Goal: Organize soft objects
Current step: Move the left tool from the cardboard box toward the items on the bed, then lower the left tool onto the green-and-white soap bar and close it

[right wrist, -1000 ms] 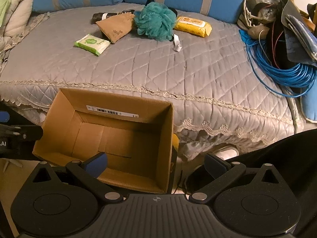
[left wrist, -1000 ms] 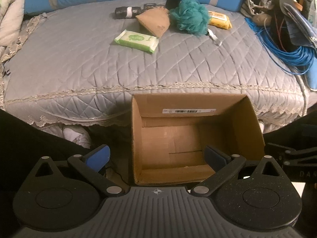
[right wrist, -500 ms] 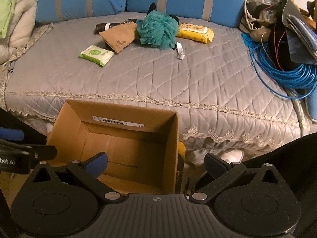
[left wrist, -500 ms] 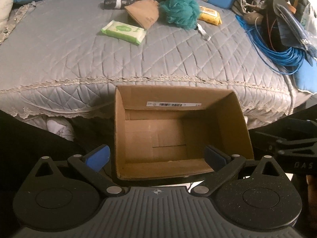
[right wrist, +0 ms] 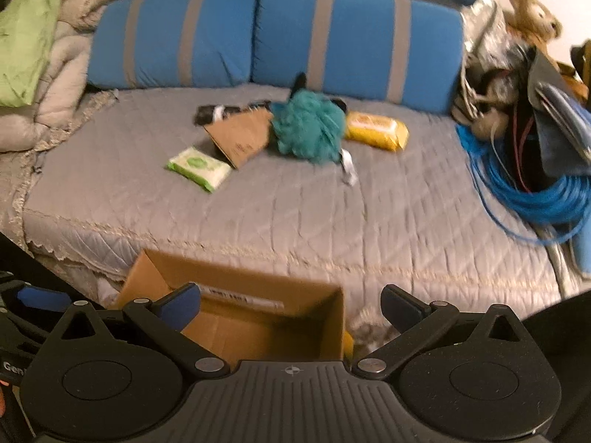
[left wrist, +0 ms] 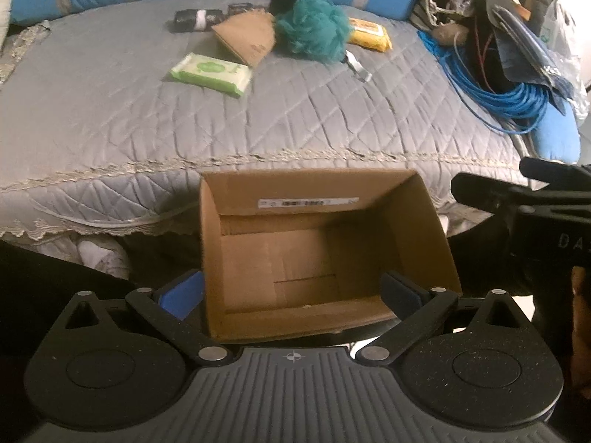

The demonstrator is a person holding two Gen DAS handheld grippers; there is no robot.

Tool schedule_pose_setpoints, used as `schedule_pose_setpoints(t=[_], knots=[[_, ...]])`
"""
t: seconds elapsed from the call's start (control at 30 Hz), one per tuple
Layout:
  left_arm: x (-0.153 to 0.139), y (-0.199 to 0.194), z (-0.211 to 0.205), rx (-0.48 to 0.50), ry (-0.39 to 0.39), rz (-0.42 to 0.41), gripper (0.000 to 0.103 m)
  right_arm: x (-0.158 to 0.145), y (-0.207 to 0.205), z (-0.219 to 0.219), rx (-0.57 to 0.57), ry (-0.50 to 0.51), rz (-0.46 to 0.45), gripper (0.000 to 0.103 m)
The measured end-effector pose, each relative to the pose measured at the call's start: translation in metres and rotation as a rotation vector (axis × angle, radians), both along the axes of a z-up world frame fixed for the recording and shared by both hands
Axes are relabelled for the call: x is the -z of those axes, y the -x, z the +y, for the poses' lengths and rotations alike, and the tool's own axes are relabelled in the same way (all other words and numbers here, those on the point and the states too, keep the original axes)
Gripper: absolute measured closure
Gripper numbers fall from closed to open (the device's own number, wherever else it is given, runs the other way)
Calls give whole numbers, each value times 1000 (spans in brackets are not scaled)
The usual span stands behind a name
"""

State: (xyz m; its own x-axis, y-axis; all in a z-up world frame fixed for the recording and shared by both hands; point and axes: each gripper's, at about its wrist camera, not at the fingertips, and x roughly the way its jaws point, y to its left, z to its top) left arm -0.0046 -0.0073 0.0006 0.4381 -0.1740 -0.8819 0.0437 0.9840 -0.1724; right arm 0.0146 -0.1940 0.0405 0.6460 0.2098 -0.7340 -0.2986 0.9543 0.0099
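Note:
An open, empty cardboard box [left wrist: 321, 254] [right wrist: 236, 317] stands on the floor against the bed's front edge. On the grey quilt [left wrist: 295, 110] [right wrist: 295, 203] lie a green wipes pack [left wrist: 208, 74] [right wrist: 197, 164], a brown paper pouch [left wrist: 247, 37] [right wrist: 242, 136], a teal bath pouf [left wrist: 314, 27] [right wrist: 308, 127], a yellow wipes pack [left wrist: 369, 33] [right wrist: 376, 131] and a black roll [left wrist: 195, 20] [right wrist: 212, 112]. My left gripper [left wrist: 291, 293] hangs open over the box. My right gripper [right wrist: 290, 304] is open above the box's far rim. Neither holds anything.
Blue striped cushions [right wrist: 354, 37] line the back of the bed. A coil of blue cable [left wrist: 498, 88] [right wrist: 532, 192] and a heap of bags [right wrist: 546, 110] crowd the right side. Bedding [right wrist: 33, 74] is piled at the left. A teddy bear [right wrist: 532, 14] sits top right.
The right gripper has risen and tilted up toward the bed, so the box has dropped to the bottom of its view. The left gripper has shifted slightly, still over the box. Both stay open.

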Motion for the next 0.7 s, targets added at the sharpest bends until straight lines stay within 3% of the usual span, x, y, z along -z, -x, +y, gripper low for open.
schedule_pose_setpoints(t=[0.23,0.43,0.7], knots=[[-20,0,15,-63,41,-86,0,-5,-15,6,-42,24,-55,0],[-34,-16,11,37,44,-176,0,4,-30,-7,3,-12,13,0],[-38,-48,20,36,33,-211,0,12,-45,-35,35,-127,61,0]])
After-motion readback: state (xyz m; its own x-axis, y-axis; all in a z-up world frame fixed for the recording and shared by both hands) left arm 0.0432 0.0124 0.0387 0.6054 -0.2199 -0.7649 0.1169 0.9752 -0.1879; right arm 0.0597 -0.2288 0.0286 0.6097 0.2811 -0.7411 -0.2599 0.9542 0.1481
